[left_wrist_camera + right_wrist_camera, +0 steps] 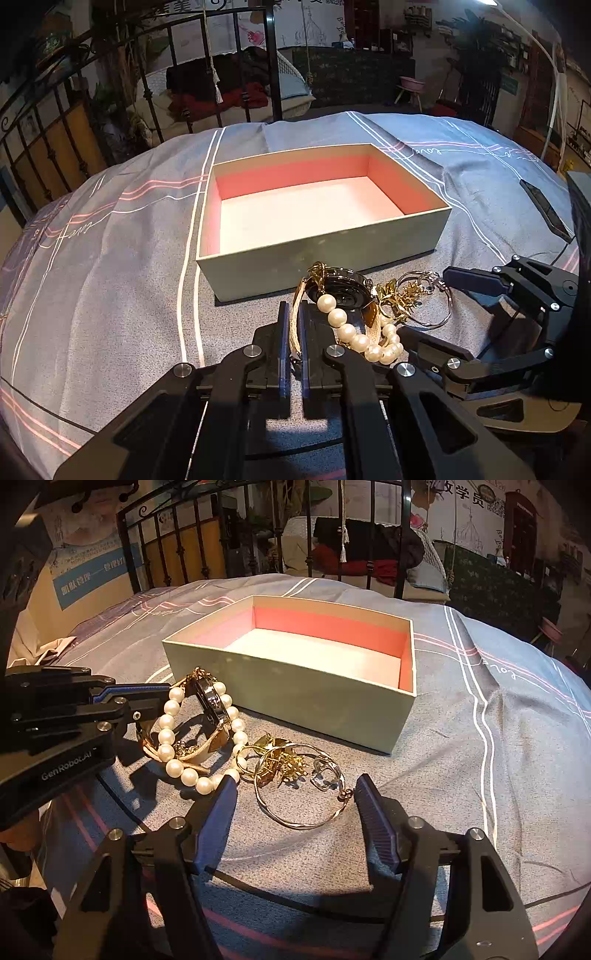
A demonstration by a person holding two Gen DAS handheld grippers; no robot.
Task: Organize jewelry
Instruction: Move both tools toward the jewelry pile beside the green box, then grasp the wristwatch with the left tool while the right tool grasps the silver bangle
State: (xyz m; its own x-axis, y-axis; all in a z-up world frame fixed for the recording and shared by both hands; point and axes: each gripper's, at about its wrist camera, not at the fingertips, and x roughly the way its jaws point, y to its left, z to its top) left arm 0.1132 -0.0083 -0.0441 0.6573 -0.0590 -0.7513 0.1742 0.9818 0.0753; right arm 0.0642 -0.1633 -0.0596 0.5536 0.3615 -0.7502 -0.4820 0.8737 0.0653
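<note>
Lying in a loose heap on the grey bedspread point(480, 775), the jewelry sits just in front of the open box point(295, 686), whose pink-walled inside holds nothing visible. The left gripper point(293, 325) has its jaws nearly closed on the gold strap of the watch point(343, 291), which leans tilted against the box's near wall. A pearl bracelet point(177, 746) loops around the watch and drapes over the gripper's right finger. Beside it lie a tangle of small gold pieces point(284, 760) and a thin bangle point(306, 819). The right gripper point(295, 794) is spread wide, one finger on either side of the bangle, its left fingertip touching the pearls and holding nothing. A dark phone point(546, 210) rests on the cover to the right, partly cut off by the gripper body. The small gold items overlap too much to tell apart. A metal bed rail point(207, 535) stands behind.
</note>
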